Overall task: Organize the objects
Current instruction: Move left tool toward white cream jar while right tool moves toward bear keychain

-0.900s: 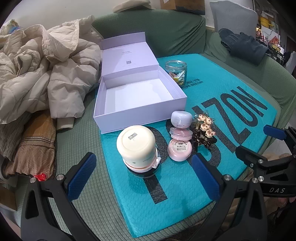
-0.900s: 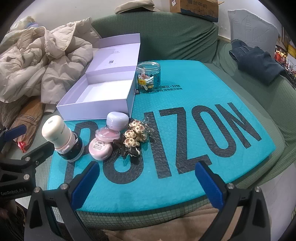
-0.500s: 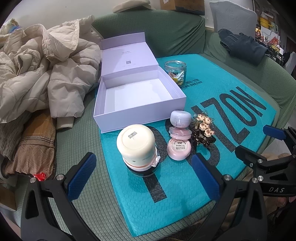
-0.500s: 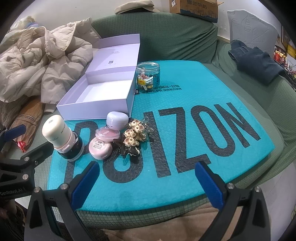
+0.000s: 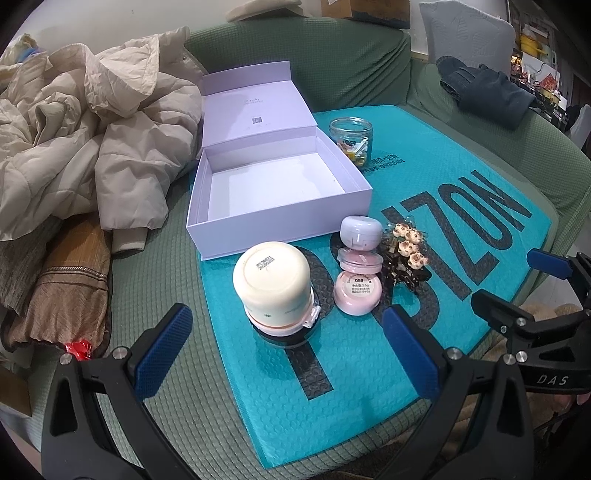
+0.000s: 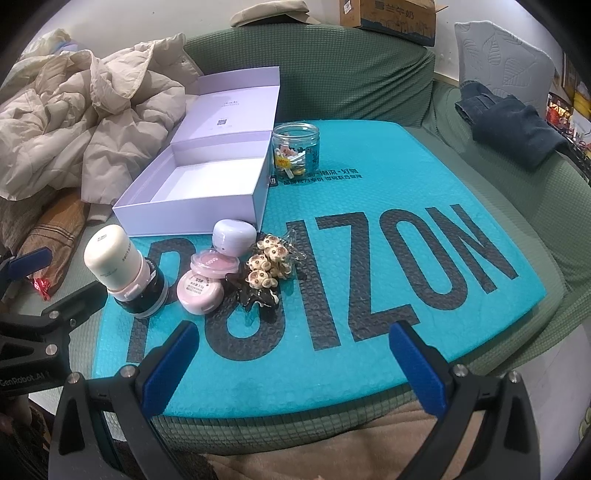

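An open lilac box (image 5: 273,192) (image 6: 199,184) sits empty at the teal mat's (image 5: 461,236) (image 6: 369,258) back left, lid propped up. In front of it cluster a cream jar (image 5: 271,284) (image 6: 114,258) on a dark base, two pink pots (image 5: 357,288) (image 6: 201,290), a small lilac case (image 5: 361,232) (image 6: 233,234) and a flower hair clip (image 5: 406,251) (image 6: 266,266). A glass jar (image 5: 351,140) (image 6: 295,149) of small items stands by the box. My left gripper (image 5: 284,350) is open just short of the cream jar. My right gripper (image 6: 291,365) is open, empty, over the mat's front edge.
A beige puffy jacket (image 5: 81,140) (image 6: 81,122) and brown cloth (image 5: 62,291) pile up on the left of the green sofa. Dark folded clothing (image 5: 487,92) (image 6: 513,125) lies at the back right. A cardboard carton (image 6: 391,14) rests on the sofa back.
Both views have shifted only slightly; the objects have not moved and both grippers stay open.
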`<state>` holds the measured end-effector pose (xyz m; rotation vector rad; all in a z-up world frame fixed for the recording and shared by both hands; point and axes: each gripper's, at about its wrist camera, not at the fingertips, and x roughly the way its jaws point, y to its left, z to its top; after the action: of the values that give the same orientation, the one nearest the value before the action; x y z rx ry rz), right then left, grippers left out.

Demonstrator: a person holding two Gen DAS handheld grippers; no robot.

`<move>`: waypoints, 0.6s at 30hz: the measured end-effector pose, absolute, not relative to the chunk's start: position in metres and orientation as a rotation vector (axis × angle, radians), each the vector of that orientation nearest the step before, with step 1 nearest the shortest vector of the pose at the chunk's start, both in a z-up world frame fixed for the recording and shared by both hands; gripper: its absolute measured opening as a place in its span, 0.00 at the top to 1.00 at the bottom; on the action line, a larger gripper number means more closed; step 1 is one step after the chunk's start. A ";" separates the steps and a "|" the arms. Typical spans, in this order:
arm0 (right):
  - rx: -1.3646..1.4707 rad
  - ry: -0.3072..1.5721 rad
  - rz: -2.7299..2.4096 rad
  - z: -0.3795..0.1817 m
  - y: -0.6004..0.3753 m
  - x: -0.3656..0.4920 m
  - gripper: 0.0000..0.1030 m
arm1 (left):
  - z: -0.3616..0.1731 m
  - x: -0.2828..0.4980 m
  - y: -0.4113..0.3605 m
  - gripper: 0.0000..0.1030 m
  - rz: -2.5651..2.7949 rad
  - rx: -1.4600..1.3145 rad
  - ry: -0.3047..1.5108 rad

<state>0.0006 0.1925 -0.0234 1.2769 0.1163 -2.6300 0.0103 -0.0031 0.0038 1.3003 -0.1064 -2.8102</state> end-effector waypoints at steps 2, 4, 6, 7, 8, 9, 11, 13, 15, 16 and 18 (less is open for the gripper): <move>1.277 0.117 -2.629 -0.023 0.192 0.001 0.00 | 0.004 0.010 -0.003 0.00 -2.809 1.300 -0.109; 1.278 0.120 -2.628 -0.024 0.192 0.001 0.00 | 0.004 0.011 -0.003 0.00 -2.809 1.297 -0.109; 1.277 0.124 -2.627 -0.024 0.191 0.003 0.00 | 0.004 0.011 -0.004 0.00 -2.810 1.298 -0.107; 1.277 0.125 -2.627 -0.024 0.191 0.003 0.00 | 0.003 0.012 -0.003 0.00 -2.810 1.299 -0.107; 1.277 0.126 -2.628 -0.024 0.191 0.003 0.00 | 0.003 0.012 -0.003 0.00 -2.810 1.298 -0.108; 1.277 0.126 -2.627 -0.024 0.191 0.003 0.00 | 0.003 0.012 -0.003 0.00 -2.810 1.297 -0.108; 1.278 0.126 -2.628 -0.024 0.191 0.003 0.00 | 0.003 0.012 -0.004 0.00 -2.811 1.299 -0.107; 1.278 0.125 -2.627 -0.024 0.191 0.003 0.00 | 0.003 0.013 -0.004 0.00 -2.811 1.300 -0.106; 1.278 0.125 -2.627 -0.024 0.191 0.003 0.00 | 0.003 0.013 -0.004 0.00 -2.811 1.299 -0.107; 1.278 0.125 -2.627 -0.024 0.191 0.003 0.00 | 0.002 0.013 -0.004 0.00 -2.811 1.299 -0.107; 1.278 0.126 -2.627 -0.024 0.191 0.003 0.00 | 0.002 0.013 -0.004 0.00 -2.810 1.301 -0.106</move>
<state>0.0031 0.1907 -0.0243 1.2782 0.1260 -2.6269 0.0134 -0.0042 0.0023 1.3010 -0.1063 -2.8105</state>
